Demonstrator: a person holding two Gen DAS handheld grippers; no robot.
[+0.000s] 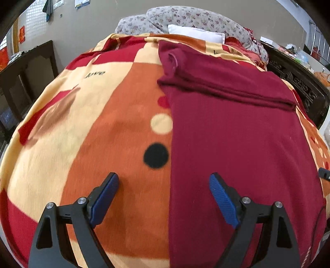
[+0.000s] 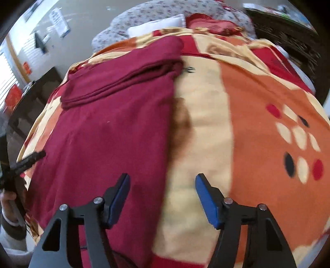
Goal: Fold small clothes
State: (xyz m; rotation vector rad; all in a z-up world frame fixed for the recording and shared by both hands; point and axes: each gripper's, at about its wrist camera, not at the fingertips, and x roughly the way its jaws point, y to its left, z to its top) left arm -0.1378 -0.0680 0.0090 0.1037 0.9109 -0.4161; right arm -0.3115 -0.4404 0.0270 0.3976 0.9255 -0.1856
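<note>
Left wrist view looks down on a maroon garment (image 1: 237,134) spread flat on a patterned blanket (image 1: 115,127) of orange, cream and red, with black and cream dots. The garment fills the right half of this frame, its straight left edge running down the middle, and a folded band of the same cloth lies across its far end at upper right. The left gripper (image 1: 164,179) hangs above that edge with its jaws wide apart and nothing between the blue pads (image 1: 223,201); the left-hand pad is over blanket, the right-hand one over maroon cloth. A black tip of the other tool pokes in at the right edge.

Right wrist view, somewhat blurred, shows the opposite side: here the garment (image 2: 107,132) takes the left half of the frame and its right edge runs down the centre. The right gripper (image 2: 163,181) straddles this edge, jaws open and holding nothing. Only this view shows a hand (image 2: 8,203) at the lower left edge holding the other tool. Both views show a floral pillow (image 1: 185,18) and a white cushion (image 1: 196,33) at the top, beyond the blanket.
</note>
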